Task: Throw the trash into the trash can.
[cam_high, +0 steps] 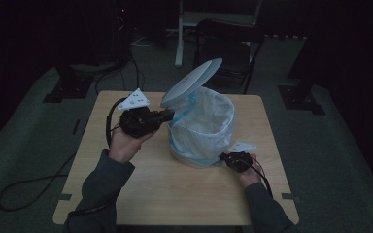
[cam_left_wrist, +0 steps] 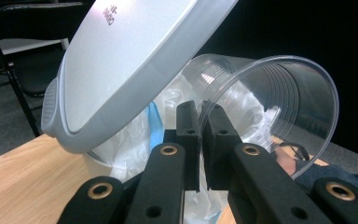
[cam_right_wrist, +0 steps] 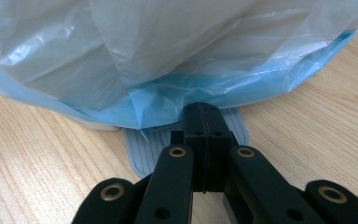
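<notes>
Both grippers are closed: your left gripper (cam_left_wrist: 200,121) pinches the clear cup's (cam_left_wrist: 279,102) rim, its mouth tilted just beside the bin's (cam_high: 201,141) opening under the raised lid (cam_high: 192,82), while your right gripper (cam_right_wrist: 204,121) presses the pedal (cam_right_wrist: 142,149).

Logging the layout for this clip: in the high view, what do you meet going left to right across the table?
Left gripper → raised bin lid → white pedal bin with bag → right gripper.

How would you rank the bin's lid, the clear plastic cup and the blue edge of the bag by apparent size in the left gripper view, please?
1. Lid, largest.
2. Clear plastic cup, held sideways by its rim in the left tool; it sits close to the camera, so its size is flattered.
3. Blue edge of the bag, a thin strip, smallest.
</notes>
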Demonstrator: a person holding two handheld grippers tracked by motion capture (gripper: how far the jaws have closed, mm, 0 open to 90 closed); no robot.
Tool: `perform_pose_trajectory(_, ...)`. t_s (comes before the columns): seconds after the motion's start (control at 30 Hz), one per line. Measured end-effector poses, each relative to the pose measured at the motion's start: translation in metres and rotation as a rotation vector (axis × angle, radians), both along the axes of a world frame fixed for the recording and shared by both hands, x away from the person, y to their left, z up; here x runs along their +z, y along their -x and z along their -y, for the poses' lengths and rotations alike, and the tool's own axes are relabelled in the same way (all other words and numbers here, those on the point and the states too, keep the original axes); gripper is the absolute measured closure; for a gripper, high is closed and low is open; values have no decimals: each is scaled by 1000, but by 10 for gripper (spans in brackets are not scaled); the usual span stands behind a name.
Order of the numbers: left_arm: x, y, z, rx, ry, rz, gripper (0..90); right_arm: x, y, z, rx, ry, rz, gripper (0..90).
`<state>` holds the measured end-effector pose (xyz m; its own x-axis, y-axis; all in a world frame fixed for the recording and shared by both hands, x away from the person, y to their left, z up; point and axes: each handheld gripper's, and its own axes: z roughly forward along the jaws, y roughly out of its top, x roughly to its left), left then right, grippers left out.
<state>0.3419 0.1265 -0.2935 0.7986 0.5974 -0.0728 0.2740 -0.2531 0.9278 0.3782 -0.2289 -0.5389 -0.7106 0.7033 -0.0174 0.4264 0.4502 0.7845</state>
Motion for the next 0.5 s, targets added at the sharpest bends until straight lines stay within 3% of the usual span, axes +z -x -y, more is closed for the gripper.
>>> perform_pose_trajectory(0.5,-4,-11,13,12,-10,-13,868,0,0,0,0,1,0,900)
